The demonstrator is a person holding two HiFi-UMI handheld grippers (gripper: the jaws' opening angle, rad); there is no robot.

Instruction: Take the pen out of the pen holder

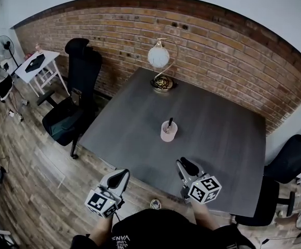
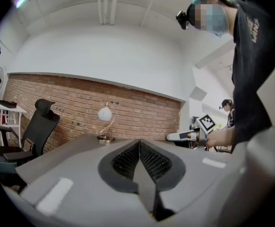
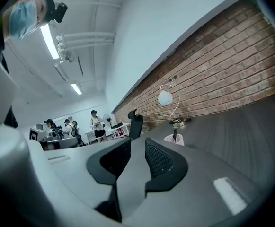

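A pale pink pen holder (image 1: 168,132) stands near the middle of the dark grey table (image 1: 228,139) with a black pen (image 1: 170,122) upright in it. In the right gripper view the holder (image 3: 173,139) and pen (image 3: 174,134) show small and far ahead, to the right of the jaws. My right gripper (image 1: 183,163) (image 3: 137,148) hovers over the table's near edge, open, with nothing between its pads. Left of it, my left gripper (image 1: 123,174) (image 2: 139,144) is shut and empty, just off the edge. The left gripper view does not show the holder.
A globe desk lamp (image 1: 160,61) stands at the table's far side by the brick wall. One black office chair (image 1: 72,108) sits at the left of the table, more chairs (image 1: 290,160) at the right. People stand in the room's far background (image 3: 95,126).
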